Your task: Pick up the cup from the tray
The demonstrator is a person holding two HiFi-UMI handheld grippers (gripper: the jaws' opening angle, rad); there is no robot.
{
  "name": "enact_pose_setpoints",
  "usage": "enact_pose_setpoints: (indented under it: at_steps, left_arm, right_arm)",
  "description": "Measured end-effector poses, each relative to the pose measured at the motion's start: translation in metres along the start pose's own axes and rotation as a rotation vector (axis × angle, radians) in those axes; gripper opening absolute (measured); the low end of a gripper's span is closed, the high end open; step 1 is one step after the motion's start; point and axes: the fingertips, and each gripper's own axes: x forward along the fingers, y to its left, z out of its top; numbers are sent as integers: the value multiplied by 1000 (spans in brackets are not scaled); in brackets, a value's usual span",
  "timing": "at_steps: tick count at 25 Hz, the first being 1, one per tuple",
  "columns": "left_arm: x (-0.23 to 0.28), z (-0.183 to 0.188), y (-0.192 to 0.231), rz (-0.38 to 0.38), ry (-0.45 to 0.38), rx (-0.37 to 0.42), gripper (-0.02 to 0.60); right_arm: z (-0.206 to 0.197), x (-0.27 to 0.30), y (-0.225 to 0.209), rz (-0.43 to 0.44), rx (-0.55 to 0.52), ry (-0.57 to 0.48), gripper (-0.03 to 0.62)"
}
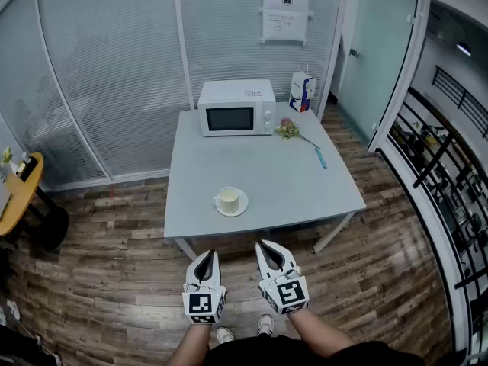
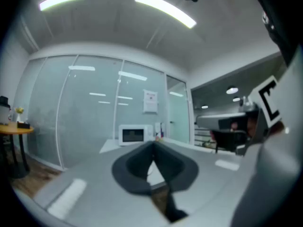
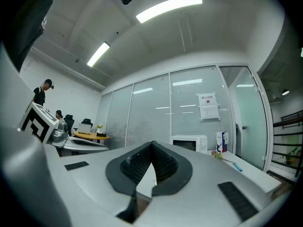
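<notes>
A cream cup (image 1: pixel 227 199) stands upright on a small white saucer-like tray (image 1: pixel 243 207) near the front edge of the grey table (image 1: pixel 290 181). Both grippers hover side by side over the wood floor, short of that edge and apart from the cup. The left gripper (image 1: pixel 210 255) has its jaws together with nothing in them; in its own view the left gripper (image 2: pixel 152 144) shows dark pads meeting at the tip. The right gripper (image 1: pixel 261 244) is likewise shut and empty, and the right gripper (image 3: pixel 152 144) in its own view points towards the table.
A white microwave (image 1: pixel 236 107) sits at the table's back edge, with a paper bag (image 1: pixel 302 91), a small bunch of flowers (image 1: pixel 287 128) and a blue tool (image 1: pixel 320 157) to its right. A yellow round table (image 1: pixel 19 193) stands at far left, a black railing (image 1: pixel 446 166) at right.
</notes>
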Motion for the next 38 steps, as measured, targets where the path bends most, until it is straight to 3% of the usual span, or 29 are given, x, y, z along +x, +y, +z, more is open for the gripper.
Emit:
enact_pose_setpoints:
  at_steps: [14, 29, 38]
  left_arm:
    - [5, 2, -17, -19, 3, 15, 6]
    - [22, 7, -42, 30, 13, 54, 6]
    - [43, 6, -53, 24, 16, 43, 6]
  right_arm:
    - [3, -8, -7, 18, 29, -33, -11]
    - [7, -15, -44, 88, 61, -75, -11]
    - [-4, -8, -72, 68, 78, -61, -11]
